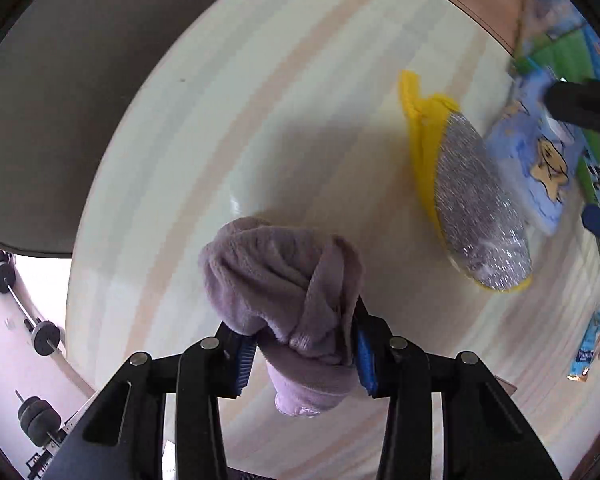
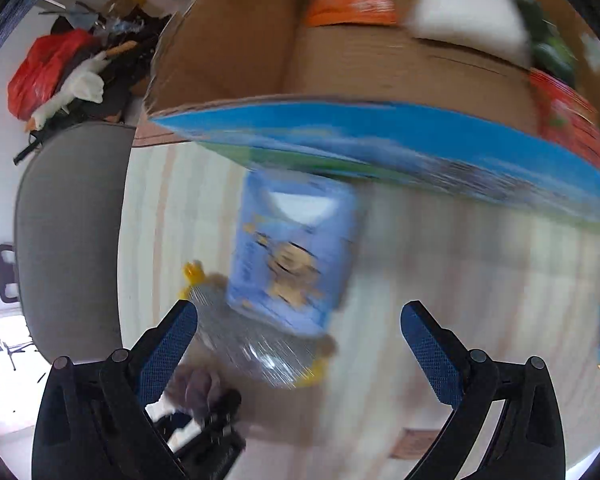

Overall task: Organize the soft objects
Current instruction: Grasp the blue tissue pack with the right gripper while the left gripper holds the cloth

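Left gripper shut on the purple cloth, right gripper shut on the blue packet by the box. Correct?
Not quite. The right gripper is open and holds nothing: in the right wrist view its jaws stand wide apart, with the blue packet lying ahead on the table. The left gripper is indeed shut on the purple cloth.

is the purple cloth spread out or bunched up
Bunched up: the purple cloth hangs crumpled between the left gripper's shut fingers, above the table.

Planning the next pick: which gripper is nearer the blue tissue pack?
Right. The right gripper is open with the blue tissue pack just ahead of its fingers; the left gripper is farther off, shut on the purple cloth.
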